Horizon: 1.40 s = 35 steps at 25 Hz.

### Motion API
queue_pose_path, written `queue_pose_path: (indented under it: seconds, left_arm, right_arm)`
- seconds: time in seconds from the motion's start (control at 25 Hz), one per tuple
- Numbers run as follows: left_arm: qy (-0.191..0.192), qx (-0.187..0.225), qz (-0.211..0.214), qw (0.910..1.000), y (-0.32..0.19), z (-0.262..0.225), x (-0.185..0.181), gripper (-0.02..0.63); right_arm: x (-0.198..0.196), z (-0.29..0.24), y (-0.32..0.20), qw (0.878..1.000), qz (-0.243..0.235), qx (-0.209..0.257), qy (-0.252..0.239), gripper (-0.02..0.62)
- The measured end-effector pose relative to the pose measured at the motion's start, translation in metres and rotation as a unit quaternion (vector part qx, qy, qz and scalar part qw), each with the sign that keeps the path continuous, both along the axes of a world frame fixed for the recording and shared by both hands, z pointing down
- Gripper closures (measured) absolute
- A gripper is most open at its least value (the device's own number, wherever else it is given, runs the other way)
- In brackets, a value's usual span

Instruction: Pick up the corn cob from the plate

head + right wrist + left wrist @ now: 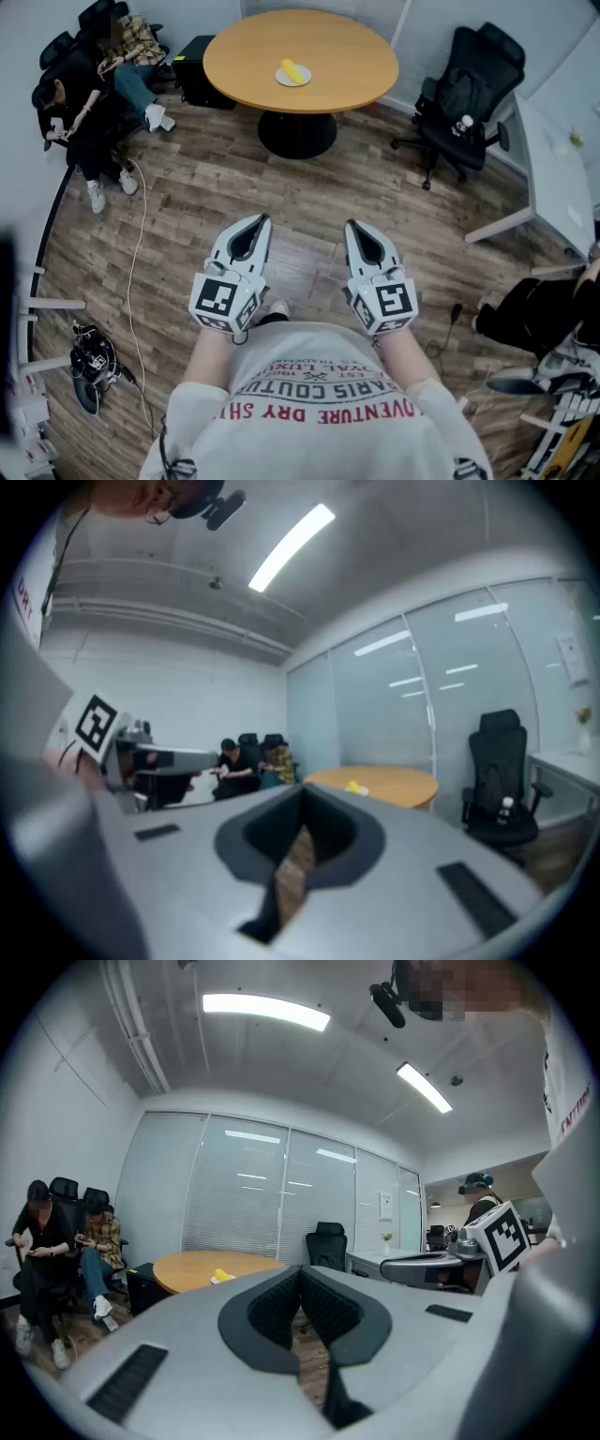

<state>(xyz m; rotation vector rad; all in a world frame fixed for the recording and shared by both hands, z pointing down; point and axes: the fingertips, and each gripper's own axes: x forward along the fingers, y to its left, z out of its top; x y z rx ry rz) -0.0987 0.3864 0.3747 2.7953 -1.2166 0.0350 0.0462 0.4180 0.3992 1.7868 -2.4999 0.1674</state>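
Seen from above on a wood-plank floor (187, 187), two seated people (89, 89) occupy dark chairs in the upper left of the frame, and a thin pale cable (139, 272) trails down the floor below them. Left of centre in the lower half, the left gripper (255, 225) is held out in front of the wearer's white shirt (319, 394), pointing up the frame. Its own view shows the two dark ribbed pads meeting at their tips with nothing between them, so it is closed and empty. At upper centre stands a round wooden table (253, 52) on a black pedestal base. A small white plate (281, 80) lies near the table's middle, and the yellow corn cob (294, 70) rests on that plate – well apart from both grippers, with open floor between. Right of centre, level with its partner, the right gripper (356, 227) also points up the frame. Its jaws are pressed together and hold nothing, with only floor planks showing through the slot behind them. Further right, in the upper part of the frame, a black office chair (464, 94) sits on castors beside the table, with a small bottle (466, 123) on its seat. A white desk (553, 178) runs along the right edge.
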Motion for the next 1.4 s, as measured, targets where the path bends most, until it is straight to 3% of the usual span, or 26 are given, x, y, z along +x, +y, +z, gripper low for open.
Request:
queue_pose_path:
  seconds: [0.36, 0.64, 1.08, 1.4]
  left_arm:
    - [-0.002, -0.002, 0.007, 1.0000, 0.004, -0.001, 0.001, 0.574]
    - [-0.004, -0.003, 0.015, 0.9999, -0.010, 0.003, -0.009, 0.574]
    - [-0.003, -0.005, 0.014, 0.9999, -0.076, 0.011, -0.053, 0.574]
    - [-0.006, -0.023, -0.017, 0.9996, -0.116, 0.024, -0.062, 0.574]
  right_arm:
    - [-0.008, 0.002, 0.001, 1.000, -0.010, -0.007, -0.001, 0.566]
    - [-0.011, 0.012, -0.016, 0.999, 0.009, -0.025, -0.026, 0.565]
    - [-0.051, 0.022, -0.082, 0.999, 0.005, -0.037, -0.014, 0.565]
    - [-0.049, 0.030, -0.136, 0.999, -0.015, -0.047, -0.019, 0.565]
